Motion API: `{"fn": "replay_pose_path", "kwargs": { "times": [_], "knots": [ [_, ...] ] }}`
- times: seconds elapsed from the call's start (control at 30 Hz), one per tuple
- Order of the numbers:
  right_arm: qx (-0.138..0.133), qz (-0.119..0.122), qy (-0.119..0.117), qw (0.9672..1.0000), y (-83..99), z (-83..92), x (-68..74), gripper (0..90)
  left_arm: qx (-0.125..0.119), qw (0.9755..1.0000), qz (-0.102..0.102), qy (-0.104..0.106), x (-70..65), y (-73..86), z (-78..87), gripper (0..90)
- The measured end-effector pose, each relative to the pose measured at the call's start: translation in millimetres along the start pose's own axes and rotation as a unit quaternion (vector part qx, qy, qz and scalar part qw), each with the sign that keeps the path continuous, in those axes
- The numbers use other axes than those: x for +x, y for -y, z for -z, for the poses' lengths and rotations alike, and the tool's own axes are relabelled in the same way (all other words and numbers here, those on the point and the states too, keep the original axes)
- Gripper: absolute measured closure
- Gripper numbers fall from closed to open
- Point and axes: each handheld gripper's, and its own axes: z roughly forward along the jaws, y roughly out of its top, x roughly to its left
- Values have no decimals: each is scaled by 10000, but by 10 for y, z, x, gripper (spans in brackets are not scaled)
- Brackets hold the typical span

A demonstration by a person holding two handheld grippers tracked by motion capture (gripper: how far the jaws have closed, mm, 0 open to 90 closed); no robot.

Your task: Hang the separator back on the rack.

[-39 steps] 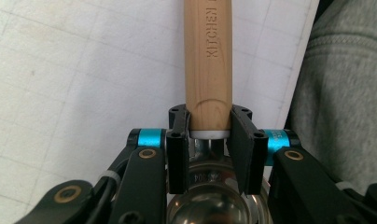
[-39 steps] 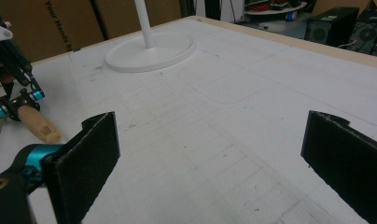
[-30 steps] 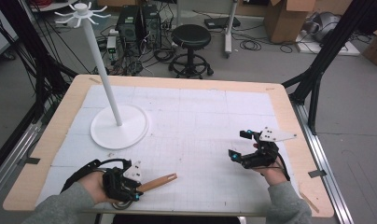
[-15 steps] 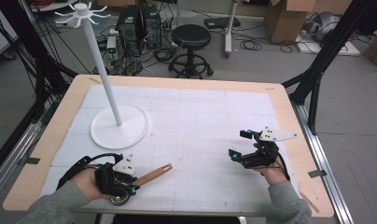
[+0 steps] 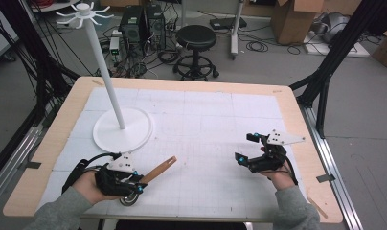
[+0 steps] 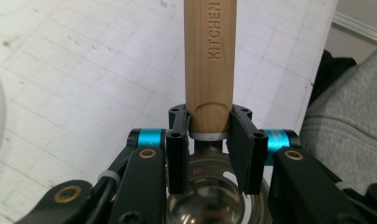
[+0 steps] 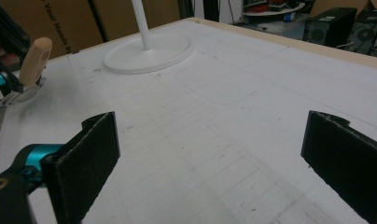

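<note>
Here the left claw (image 6: 209, 140) is clamped on the wooden-handled utensil (image 5: 159, 168) at the bench's (image 5: 220, 120) near left, handle pointing toward the white stand (image 5: 123, 129), while the right claw (image 7: 210, 163) gapes empty, well apart.

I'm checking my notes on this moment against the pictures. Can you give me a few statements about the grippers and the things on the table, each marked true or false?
1. The left gripper is shut on the wooden-handled utensil. True.
2. The right gripper holds a spoon. False: its fingers stand wide apart, with nothing between them.
3. The white stand is on the table. True.
4. The utensil hangs from the stand's hooks. False: it is in the left gripper, apart from the stand.
</note>
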Motion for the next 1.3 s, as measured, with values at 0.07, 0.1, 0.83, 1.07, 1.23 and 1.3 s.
{"fn": "replay_pose_path", "kwargs": {
  "times": [0.07,0.1,0.83,1.07,1.23,1.3],
  "knots": [
    [-5,-21,-2,10000,0,3,0,35,-109,9999,31,-45,12,-2,29,696],
    [-4,-27,-5,10000,0,4,0,35,-196,9997,94,-83,11,-1,38,696],
    [5,4,6,10000,-2,9,7,35,-1087,9908,529,-609,157,178,383,696],
    [-23,-33,-17,10000,-5,1,18,35,-1447,9831,680,-896,220,271,550,697],
    [-20,-24,-2,10000,-1,-3,10,35,-1626,9785,901,-892,293,330,649,696],
    [-6,-37,-11,10000,2,-6,7,35,-1667,9774,950,-891,319,347,678,696]
  ]
}}
